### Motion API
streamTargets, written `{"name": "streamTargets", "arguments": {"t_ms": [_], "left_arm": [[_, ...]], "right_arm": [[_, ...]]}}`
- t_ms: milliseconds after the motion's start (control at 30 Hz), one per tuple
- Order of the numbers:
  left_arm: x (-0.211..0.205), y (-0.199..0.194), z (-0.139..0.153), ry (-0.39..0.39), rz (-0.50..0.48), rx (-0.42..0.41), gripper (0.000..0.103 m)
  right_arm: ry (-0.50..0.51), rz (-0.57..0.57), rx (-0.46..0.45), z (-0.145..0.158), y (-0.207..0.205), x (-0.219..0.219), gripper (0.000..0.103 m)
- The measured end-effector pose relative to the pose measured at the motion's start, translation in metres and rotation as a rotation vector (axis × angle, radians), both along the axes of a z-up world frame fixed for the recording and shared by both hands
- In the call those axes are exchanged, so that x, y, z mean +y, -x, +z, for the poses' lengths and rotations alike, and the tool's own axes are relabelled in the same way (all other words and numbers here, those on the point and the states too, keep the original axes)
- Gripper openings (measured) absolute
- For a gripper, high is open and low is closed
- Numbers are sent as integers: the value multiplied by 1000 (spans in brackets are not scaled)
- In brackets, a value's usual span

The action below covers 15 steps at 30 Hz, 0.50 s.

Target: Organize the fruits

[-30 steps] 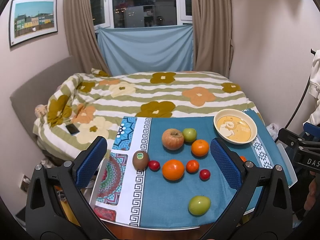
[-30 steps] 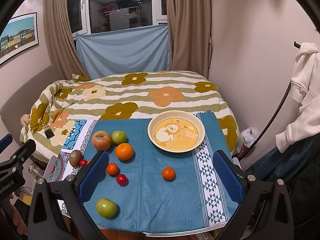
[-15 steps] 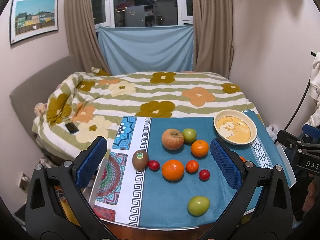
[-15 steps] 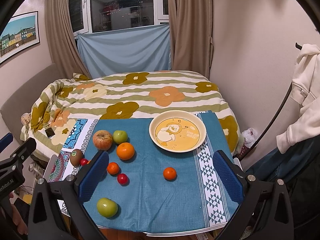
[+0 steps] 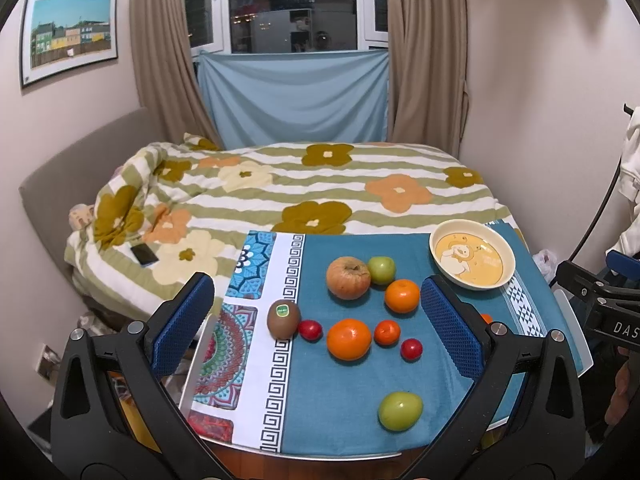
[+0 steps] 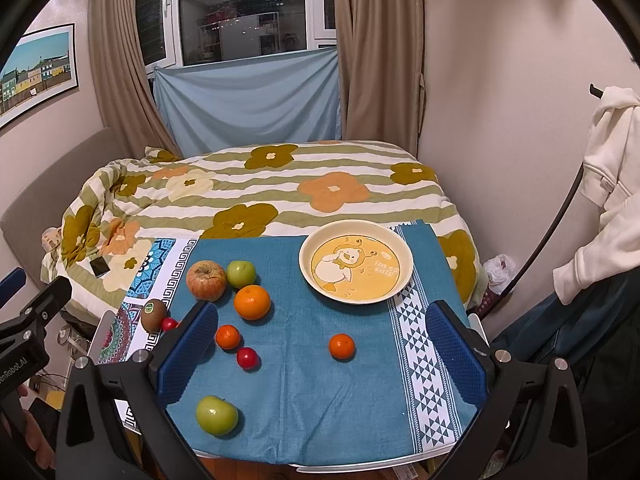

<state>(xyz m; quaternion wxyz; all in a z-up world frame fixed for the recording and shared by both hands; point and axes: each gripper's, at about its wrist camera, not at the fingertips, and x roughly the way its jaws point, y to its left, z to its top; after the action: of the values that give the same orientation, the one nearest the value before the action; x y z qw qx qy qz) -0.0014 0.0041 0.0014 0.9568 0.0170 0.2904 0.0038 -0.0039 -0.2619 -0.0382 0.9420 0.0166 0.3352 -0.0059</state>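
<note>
With the left gripper (image 5: 316,300) and right gripper (image 6: 320,328) both spread wide and empty above the table, the round fruits scattered left of the empty bowl (image 6: 356,228) could roll off the cloth (image 6: 320,400) if nudged, especially the green apple (image 6: 216,415) nearest its front edge.
</note>
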Motion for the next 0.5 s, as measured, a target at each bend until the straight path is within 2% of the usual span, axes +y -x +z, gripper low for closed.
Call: {"name": "streamTargets", "arguments": {"t_ms": [500], "left_arm": [[9, -3, 5, -11, -12, 11, 103]], "right_arm": [[-22, -18, 13, 5, 3, 0, 103]]}}
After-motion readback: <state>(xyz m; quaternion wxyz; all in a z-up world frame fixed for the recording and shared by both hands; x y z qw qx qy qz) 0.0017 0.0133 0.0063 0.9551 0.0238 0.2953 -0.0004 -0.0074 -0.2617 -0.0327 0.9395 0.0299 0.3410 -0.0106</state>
